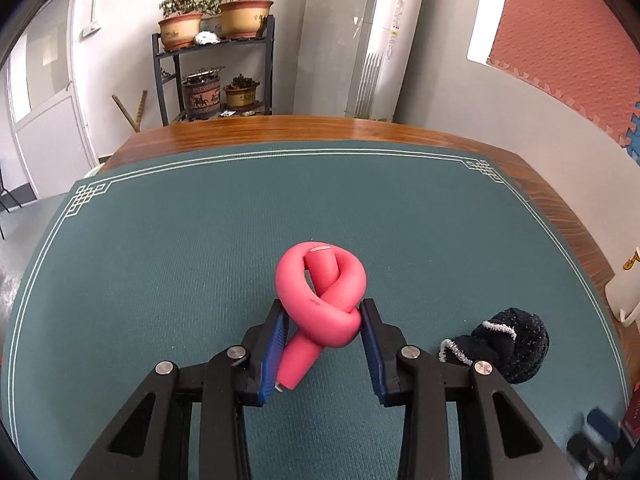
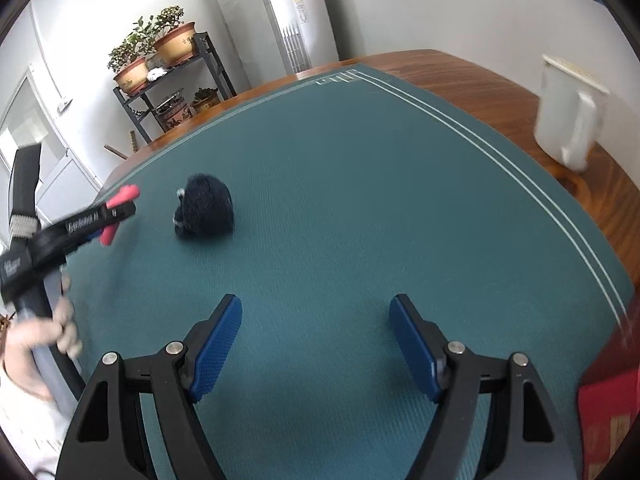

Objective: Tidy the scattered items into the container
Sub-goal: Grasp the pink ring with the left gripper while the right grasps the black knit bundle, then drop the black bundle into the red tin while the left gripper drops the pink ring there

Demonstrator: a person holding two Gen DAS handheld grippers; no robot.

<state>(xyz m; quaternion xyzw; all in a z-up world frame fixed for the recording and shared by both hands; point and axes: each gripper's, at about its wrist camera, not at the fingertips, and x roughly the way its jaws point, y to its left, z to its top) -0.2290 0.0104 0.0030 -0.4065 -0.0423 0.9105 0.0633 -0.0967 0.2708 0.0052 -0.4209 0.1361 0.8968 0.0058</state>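
Note:
My left gripper [image 1: 323, 312] is shut on a pink knotted foam tube [image 1: 320, 300], its blue pads pressed on both sides of the knot just above the green mat [image 1: 200, 240]. A black fuzzy sock ball [image 1: 504, 344] with white trim lies on the mat just to its right. In the right wrist view my right gripper [image 2: 316, 316] is open and empty over the mat, with the sock ball [image 2: 206, 212] ahead to its left. The left gripper [image 2: 116, 212] with the pink tube [image 2: 122, 200] shows at the far left. A white container [image 2: 568, 120] stands on the wooden table at the right.
The green mat covers a wooden table [image 1: 280, 128]. A red object [image 2: 612, 420] sits at the near right edge of the right wrist view. The white container's edge [image 1: 624, 296] shows at the right of the left wrist view. A plant shelf [image 1: 216, 68] stands beyond the table.

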